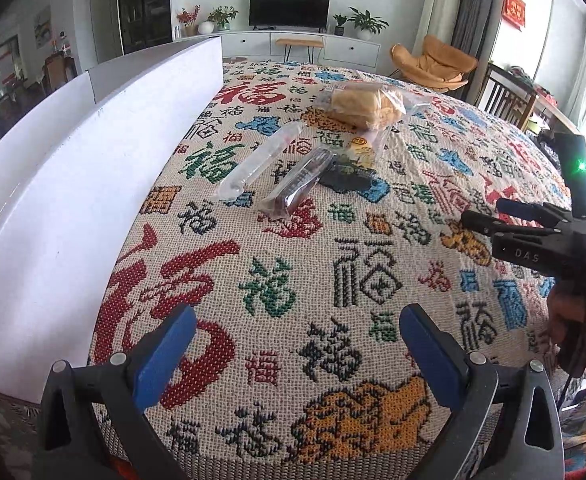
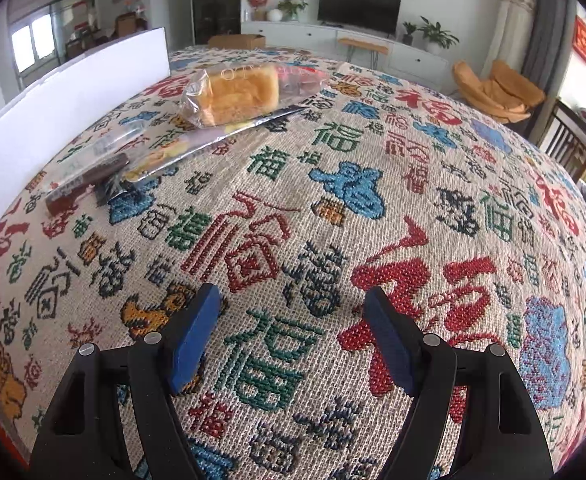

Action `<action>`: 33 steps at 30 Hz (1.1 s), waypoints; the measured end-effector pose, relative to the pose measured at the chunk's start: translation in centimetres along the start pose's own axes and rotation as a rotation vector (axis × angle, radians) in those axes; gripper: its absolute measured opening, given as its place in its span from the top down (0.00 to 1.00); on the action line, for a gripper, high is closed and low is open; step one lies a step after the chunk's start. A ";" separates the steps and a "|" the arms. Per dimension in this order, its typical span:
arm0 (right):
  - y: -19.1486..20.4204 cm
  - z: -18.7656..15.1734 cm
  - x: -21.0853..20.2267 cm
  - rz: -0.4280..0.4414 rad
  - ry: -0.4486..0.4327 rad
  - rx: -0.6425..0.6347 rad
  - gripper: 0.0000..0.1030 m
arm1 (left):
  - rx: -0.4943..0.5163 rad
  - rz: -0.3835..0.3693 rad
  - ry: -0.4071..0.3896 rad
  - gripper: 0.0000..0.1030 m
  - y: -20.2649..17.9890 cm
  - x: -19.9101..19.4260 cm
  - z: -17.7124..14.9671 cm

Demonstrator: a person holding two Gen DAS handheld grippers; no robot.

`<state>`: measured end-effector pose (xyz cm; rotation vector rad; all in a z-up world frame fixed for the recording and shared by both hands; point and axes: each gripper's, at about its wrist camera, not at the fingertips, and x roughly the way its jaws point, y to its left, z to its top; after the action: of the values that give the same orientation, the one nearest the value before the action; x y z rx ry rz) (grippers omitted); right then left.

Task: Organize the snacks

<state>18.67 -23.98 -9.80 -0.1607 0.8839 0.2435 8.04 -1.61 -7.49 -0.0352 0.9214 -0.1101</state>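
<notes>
Several snacks lie on a patterned cloth: a bagged bread loaf point(image 1: 363, 104) point(image 2: 237, 94), a clear tube-shaped packet point(image 1: 261, 162) point(image 2: 105, 144), a dark brown bar in a wrapper point(image 1: 297, 184) point(image 2: 87, 184), and a dark packet with a yellow print point(image 1: 353, 168) point(image 2: 153, 160). My left gripper point(image 1: 297, 344) is open and empty, well short of the snacks. My right gripper point(image 2: 293, 328) is open and empty over bare cloth; it also shows from the side in the left wrist view point(image 1: 489, 216).
A white board wall point(image 1: 73, 184) point(image 2: 65, 100) stands along the left of the cloth-covered table point(image 1: 293, 280). A flat foil-edged bag point(image 2: 229, 128) lies under the bread. Chairs point(image 1: 505, 100) stand at the far right.
</notes>
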 end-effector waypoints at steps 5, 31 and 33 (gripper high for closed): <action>-0.7 0.2 0.5 0.023 0.021 0.038 0.18 | -0.019 0.004 0.044 0.02 0.9 1.6 -0.6; -1.4 0.1 1.1 0.019 0.025 0.052 0.14 | 0.071 0.035 0.018 0.00 0.0 2.3 -1.9; -1.4 0.1 1.1 0.019 0.025 0.052 0.14 | 0.071 0.035 0.017 0.00 0.0 2.3 -1.9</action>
<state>19.78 -25.17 -10.53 -0.1073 0.9159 0.2359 7.93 -1.81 -10.43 0.0482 0.9339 -0.1104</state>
